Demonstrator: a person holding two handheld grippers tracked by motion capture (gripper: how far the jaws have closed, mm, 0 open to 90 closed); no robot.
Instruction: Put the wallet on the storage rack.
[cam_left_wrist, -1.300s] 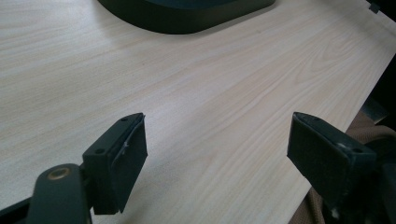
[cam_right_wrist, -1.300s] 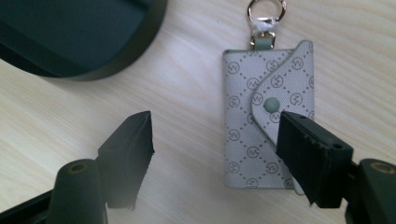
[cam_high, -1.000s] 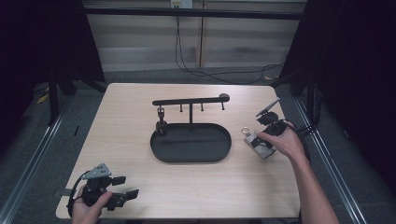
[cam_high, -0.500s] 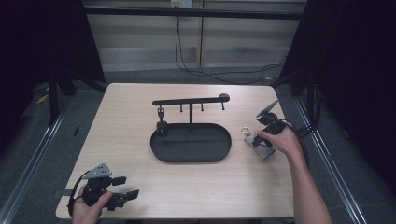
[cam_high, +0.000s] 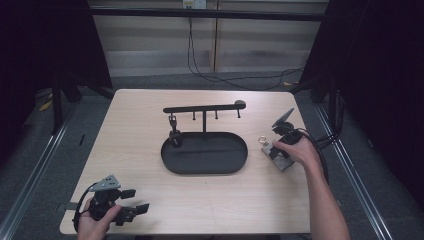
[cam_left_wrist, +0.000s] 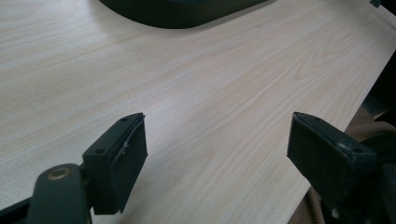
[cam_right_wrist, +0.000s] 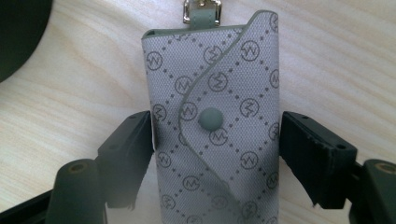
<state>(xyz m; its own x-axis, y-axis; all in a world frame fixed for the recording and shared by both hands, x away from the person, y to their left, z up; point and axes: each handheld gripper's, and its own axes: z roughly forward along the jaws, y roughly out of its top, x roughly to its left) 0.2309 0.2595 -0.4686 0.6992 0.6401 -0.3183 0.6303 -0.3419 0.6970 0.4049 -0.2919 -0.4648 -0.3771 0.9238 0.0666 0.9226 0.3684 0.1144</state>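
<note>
Jaws of the right gripper (cam_right_wrist: 217, 154) have just been closing and now stand one on each side of the pouch (cam_right_wrist: 215, 121), a grey key pouch printed with round logos and dotted diamonds, its curved flap shut by a single round snap. In the right gripper view the left pad lies against the pouch's left edge and the right pad sits at its right edge; whether they already press on the fabric cannot be told, though the pouch shows no pinch or fold. At its top end a metal clasp (cam_right_wrist: 201, 11) points away from the gripper. The pouch lies flat on the table (cam_high: 130, 135), a pale wood top, and in the high view it rests near the right edge, just to the right of the tray (cam_high: 170, 165), with a small ring (cam_high: 261, 140) at its far end. That tray is a dark oval dish with an upright post and a crossbar of hooks; a small dark piece (cam_high: 175, 137) hangs from the left hook. The right hand (cam_high: 295, 150) covers the right gripper over the pouch. Near the table's front left corner the left hand (cam_high: 92, 222) holds the left gripper (cam_left_wrist: 217, 154) low over bare wood, its jaws spread wide with nothing between them, well apart from the tray.
</note>
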